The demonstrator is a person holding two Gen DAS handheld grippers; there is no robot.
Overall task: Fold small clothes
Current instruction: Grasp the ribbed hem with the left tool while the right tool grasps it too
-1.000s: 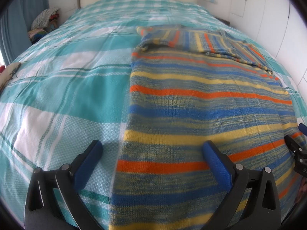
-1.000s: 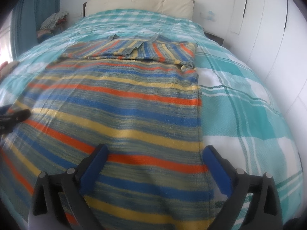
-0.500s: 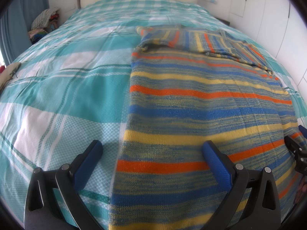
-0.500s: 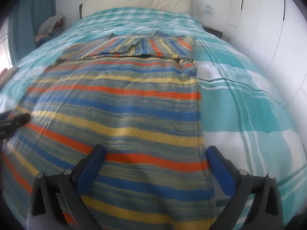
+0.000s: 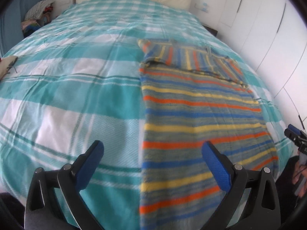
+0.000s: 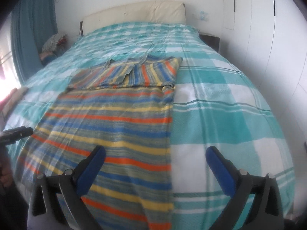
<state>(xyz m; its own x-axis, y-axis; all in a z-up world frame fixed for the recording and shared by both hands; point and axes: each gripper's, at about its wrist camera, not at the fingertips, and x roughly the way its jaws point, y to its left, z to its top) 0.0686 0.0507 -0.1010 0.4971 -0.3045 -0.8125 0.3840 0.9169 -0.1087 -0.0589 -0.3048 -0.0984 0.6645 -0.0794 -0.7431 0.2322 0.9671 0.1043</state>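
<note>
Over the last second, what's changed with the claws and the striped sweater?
Both claws, left claw and right claw, pulled back and rose, open and empty, so more bedspread shows. The striped sweater lies as before, its top part folded down.

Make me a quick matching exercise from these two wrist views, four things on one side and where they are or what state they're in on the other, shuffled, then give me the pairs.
Things:
1. striped knit garment
2. left gripper
3. cream headboard
4. pile of clothes

Places or states:
A. beside the bed's far corner, by the blue curtain
B. open, holding nothing
C. lying flat on the checked bedspread, far end folded over
D. against the wall at the far end of the bed

Pairs: 1-C, 2-B, 3-D, 4-A
</note>
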